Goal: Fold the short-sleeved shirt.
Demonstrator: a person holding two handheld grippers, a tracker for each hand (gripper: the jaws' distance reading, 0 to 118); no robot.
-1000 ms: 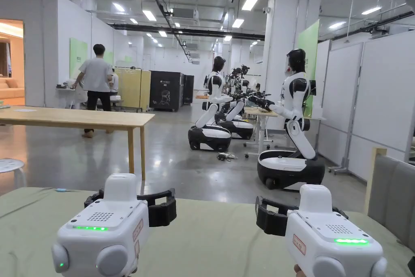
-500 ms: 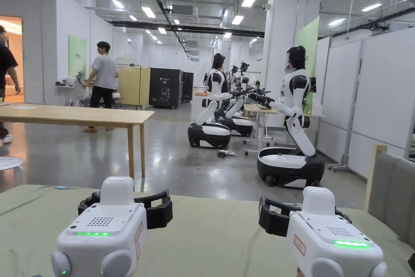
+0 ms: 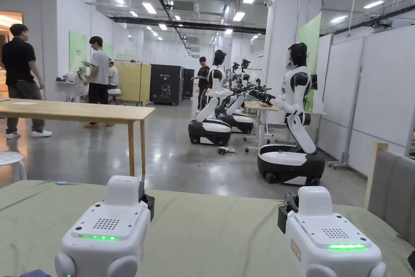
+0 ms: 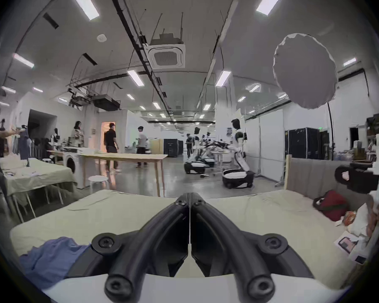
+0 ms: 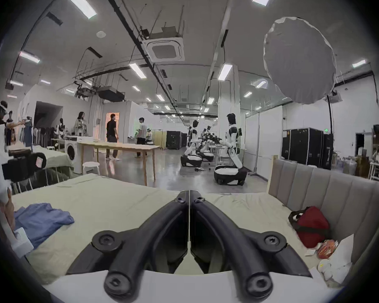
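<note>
Both your left tool (image 4: 190, 200) and right tool (image 5: 188, 197) sit empty, jaws pressed together; the blue shirt (image 5: 39, 221), left of them, is partly hidden.

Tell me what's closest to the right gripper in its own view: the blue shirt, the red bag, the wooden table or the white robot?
From the right gripper:
1. The blue shirt and the red bag, both on the bed, shirt at left, bag at right; too close to call.
2. The wooden table, across the floor, left of centre.
3. The white robot, farther back, right of centre.
</note>
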